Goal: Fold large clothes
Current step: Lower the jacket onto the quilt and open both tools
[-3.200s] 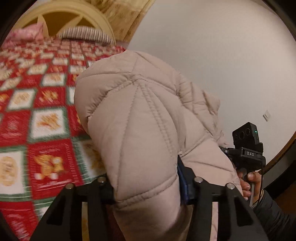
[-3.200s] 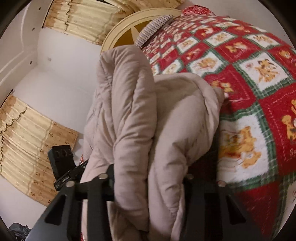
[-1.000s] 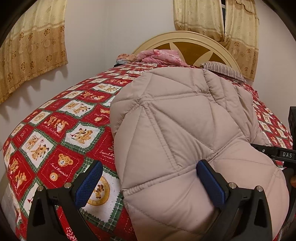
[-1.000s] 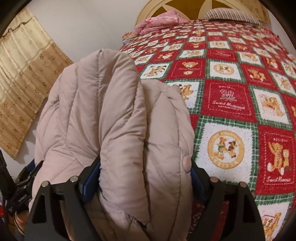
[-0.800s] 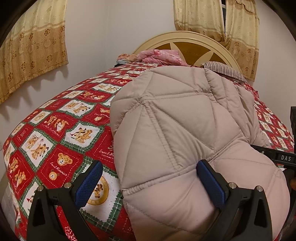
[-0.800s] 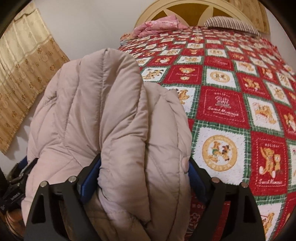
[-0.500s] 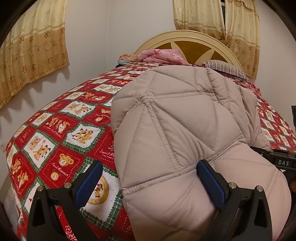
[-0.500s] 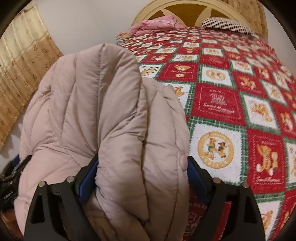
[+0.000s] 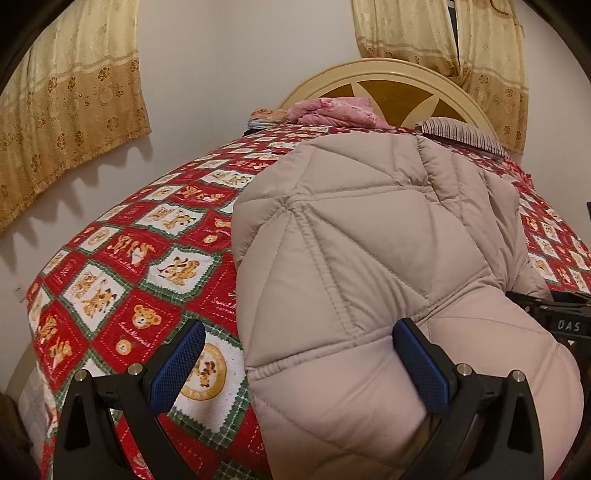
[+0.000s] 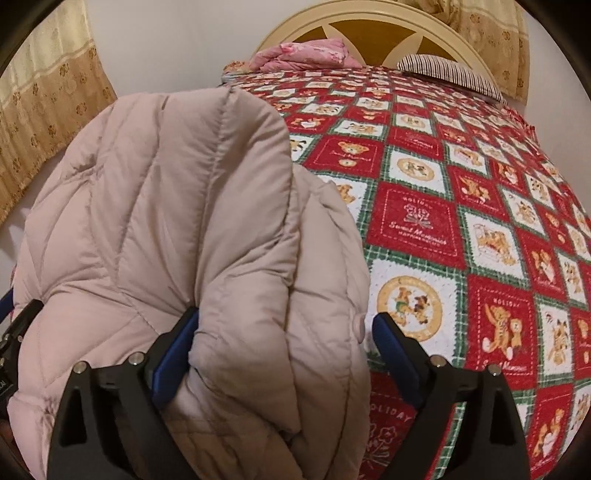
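One puffy beige coat (image 9: pixel 369 258) lay bunched at the near edge of the bed (image 9: pixel 122 258), on a red, green and white bear-patterned quilt (image 10: pixel 461 221). Two tongs were in view. The left tongs (image 9: pixel 299 363) stood wide apart, the right blue pad (image 9: pixel 421 369) pressed into the coat's side and the left pad over bare quilt. The right tongs (image 10: pixel 284 354) were also apart, with a thick fold of the coat between them; the left pad touched the fabric, the right stood just clear. At the headboard (image 10: pixel 369 29) lay one pink bundle (image 10: pixel 303 53) and one striped pillow (image 10: pixel 450 74). Two curtains (image 9: pixel 66 92) hung on the walls.
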